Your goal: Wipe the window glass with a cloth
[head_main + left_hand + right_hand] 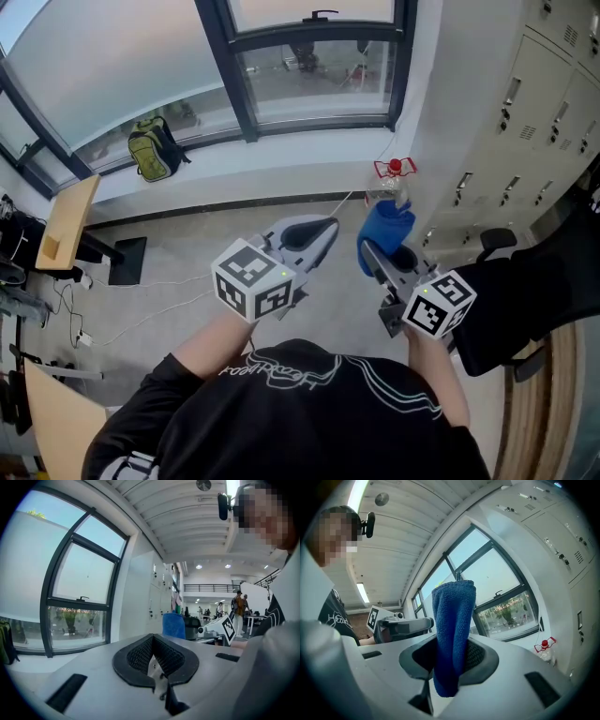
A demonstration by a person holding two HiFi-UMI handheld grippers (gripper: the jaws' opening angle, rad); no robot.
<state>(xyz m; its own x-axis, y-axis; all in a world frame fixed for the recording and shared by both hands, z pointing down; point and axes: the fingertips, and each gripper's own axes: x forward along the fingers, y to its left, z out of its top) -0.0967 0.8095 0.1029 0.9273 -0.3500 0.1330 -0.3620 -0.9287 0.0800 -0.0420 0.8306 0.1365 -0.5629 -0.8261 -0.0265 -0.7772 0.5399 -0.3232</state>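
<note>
Before the window (pixel 309 70), right hand-held gripper (pixel 370 251) clamps the cloth (pixel 385 228) upright; left hand-held gripper (pixel 328 228) closed, empty.

Green backpack (pixel 153 148) sits on the ledge (pixel 281 167); clear bottle (pixel 394 185) (red cap) beside the lockers (pixel 525 112); wooden desk (pixel 67 223) at left.

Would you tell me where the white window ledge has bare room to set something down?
The white window ledge is bare between the green backpack and the clear red-capped bottle; those two spots are occupied.
</note>
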